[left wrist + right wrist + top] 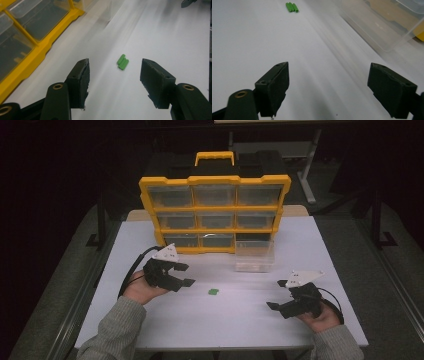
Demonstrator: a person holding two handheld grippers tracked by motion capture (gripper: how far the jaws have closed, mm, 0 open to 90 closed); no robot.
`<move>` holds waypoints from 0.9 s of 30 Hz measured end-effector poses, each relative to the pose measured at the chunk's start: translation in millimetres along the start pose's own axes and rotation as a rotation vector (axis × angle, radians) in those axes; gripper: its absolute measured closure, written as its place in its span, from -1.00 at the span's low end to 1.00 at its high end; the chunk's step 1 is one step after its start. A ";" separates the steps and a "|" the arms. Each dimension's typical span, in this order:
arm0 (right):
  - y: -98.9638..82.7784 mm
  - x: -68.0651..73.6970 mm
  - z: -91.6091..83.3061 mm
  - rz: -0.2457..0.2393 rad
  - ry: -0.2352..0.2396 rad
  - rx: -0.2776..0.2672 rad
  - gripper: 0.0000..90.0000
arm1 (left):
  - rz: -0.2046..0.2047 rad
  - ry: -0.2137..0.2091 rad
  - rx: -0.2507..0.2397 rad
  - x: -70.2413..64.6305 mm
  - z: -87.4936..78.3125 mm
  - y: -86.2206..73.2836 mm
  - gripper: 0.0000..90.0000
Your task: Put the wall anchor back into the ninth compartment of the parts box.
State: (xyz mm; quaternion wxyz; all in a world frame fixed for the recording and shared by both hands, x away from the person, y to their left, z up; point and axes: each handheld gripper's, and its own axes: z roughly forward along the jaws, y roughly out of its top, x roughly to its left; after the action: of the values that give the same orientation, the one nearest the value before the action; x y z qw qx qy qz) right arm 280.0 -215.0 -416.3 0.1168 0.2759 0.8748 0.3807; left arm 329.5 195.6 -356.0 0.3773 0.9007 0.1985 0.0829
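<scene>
Our left claw [113, 75] stands with its jaws apart and nothing between them, hovering low over the white desk [150, 320] and aimed at the small green piece [122, 61] that lies flat just ahead. In the left gripper view the piece sits a little beyond the fingertips [82, 72], roughly centred in the gap, so we judge the reach to be nearly lined up. From above, the same green piece [213, 292] rests on the open desk to the right of that claw [185, 275], near but not touching.

We judge the piece to be light, stiff plastic, ribbed along its length, and thin enough to skid on the smooth surface if one pad arrives first. We would pinch it across its short width, over the long edges, with the pads low to the desk.

Our right claw [278, 295] also stands wide and empty, well apart from the piece, which shows far up in its own view [292, 7].

Farther out, a clear plastic drawer [255, 255] sits on the desk in front of the yellow parts cabinet [215, 215], beside the cabinet's empty bottom-right slot.
</scene>
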 end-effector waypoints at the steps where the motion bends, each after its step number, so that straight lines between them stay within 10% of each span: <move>1: 0.2 -0.1 0.6 -0.001 0.002 0.001 -0.65 | 0.000 0.006 -0.006 -0.3 -1.7 -1.9 -0.10; 27: 41.5 2.7 6.2 -0.033 0.089 0.066 -0.63 | -0.104 0.098 -0.030 -17.9 -18.5 -54.8 -0.28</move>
State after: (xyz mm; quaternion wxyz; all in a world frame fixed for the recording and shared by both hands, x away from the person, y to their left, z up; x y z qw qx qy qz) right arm 296.7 -186.6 -390.2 0.0746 0.2480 0.8956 0.3617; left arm 291.5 234.9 -382.0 0.3846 0.8782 0.2620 0.1101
